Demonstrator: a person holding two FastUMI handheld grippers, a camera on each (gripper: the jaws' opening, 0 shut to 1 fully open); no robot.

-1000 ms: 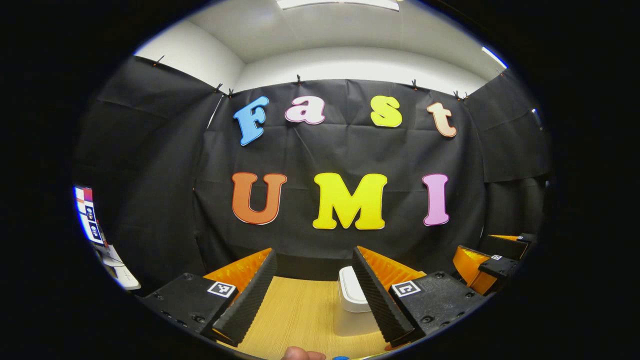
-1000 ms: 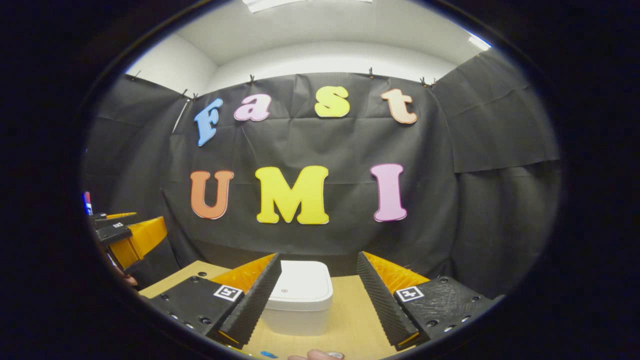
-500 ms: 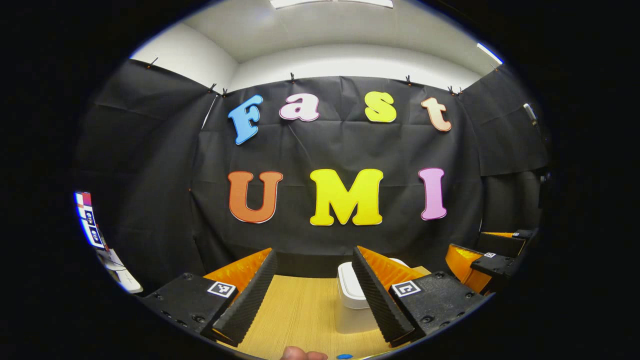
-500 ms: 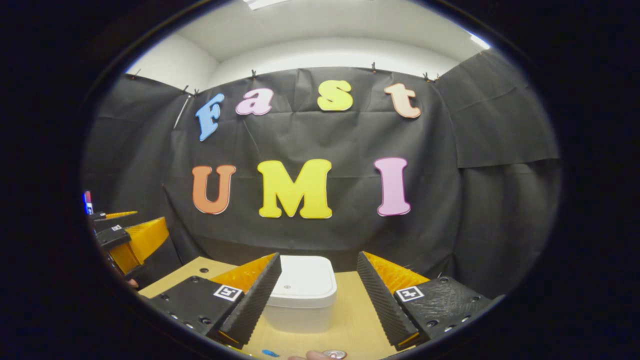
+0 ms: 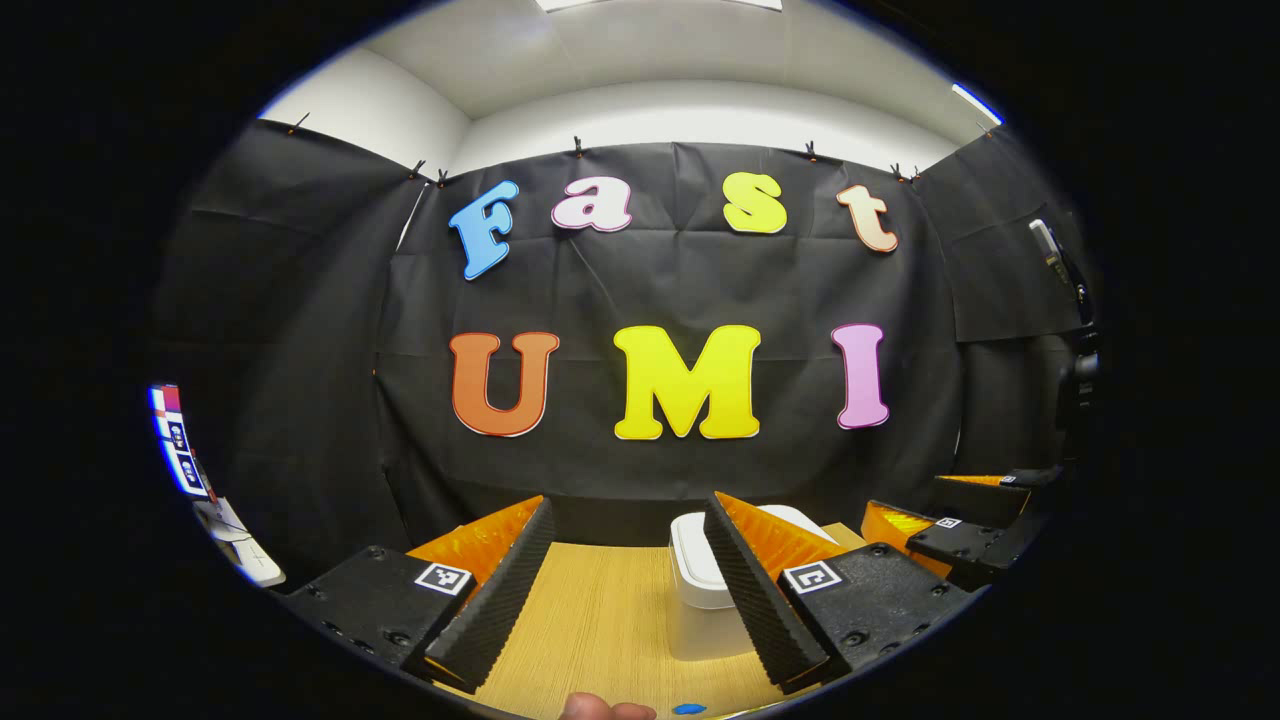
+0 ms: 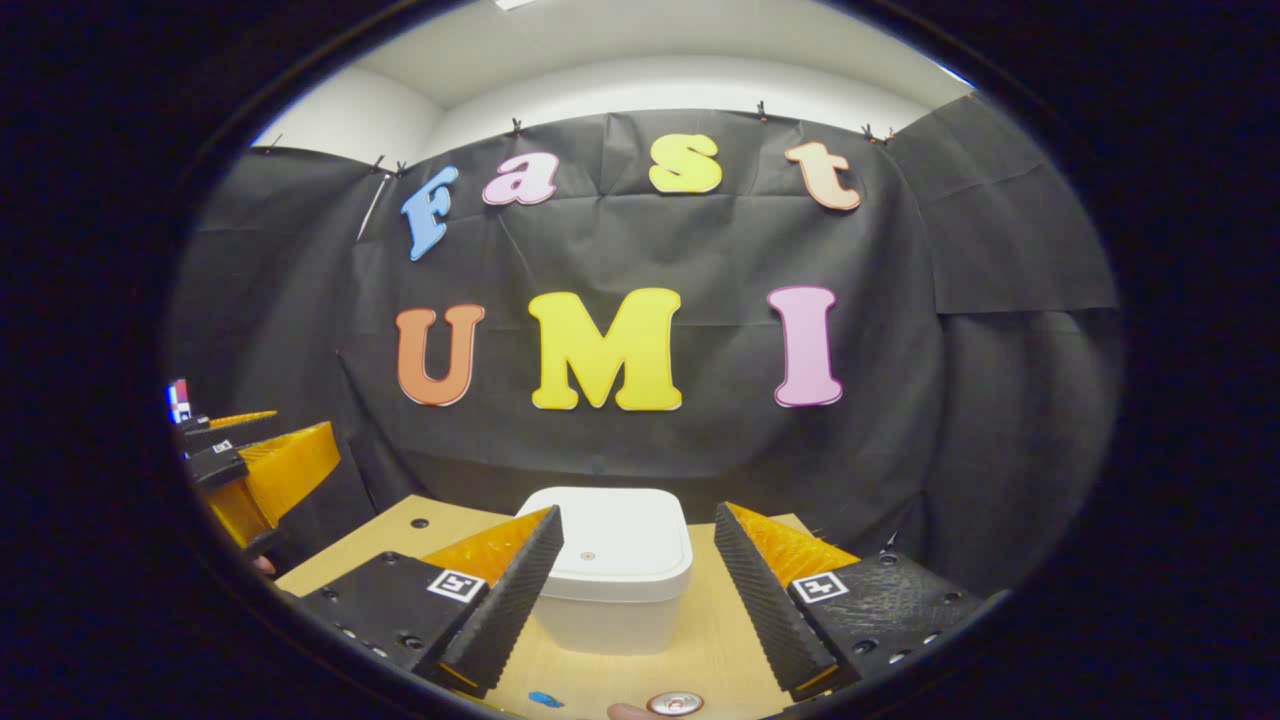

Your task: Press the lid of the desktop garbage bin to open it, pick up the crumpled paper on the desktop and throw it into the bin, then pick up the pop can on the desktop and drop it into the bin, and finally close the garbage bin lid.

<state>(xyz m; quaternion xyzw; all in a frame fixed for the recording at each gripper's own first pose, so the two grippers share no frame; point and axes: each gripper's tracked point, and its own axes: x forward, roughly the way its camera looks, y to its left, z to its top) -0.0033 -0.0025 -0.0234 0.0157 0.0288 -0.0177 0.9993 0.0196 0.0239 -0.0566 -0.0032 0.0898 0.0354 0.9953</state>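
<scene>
The white desktop bin (image 6: 615,585) stands on the wooden table (image 6: 720,640) with its lid (image 6: 618,540) down. My right gripper (image 6: 637,515) is open, a little above and short of the bin, which sits between the two fingers' lines. The silver top of the pop can (image 6: 675,703) peeks in at the bottom edge. In the left gripper view the bin (image 5: 695,590) is partly hidden behind a finger of my left gripper (image 5: 626,510), which is open and holds nothing. The right gripper (image 5: 950,530) appears at the right there, and the left gripper (image 6: 265,475) at the left of the right gripper view.
A small blue thing (image 6: 545,698) lies on the table near the can. The table (image 5: 600,620) ends at the black cloth wall behind the bin. A screen (image 5: 175,440) glows at far left. A fingertip (image 5: 605,710) pokes in at the bottom edge.
The right gripper has come nearer the bin, which looks larger and fuller; the can's top has come into view. The left gripper shifted slightly. Both stay open.
</scene>
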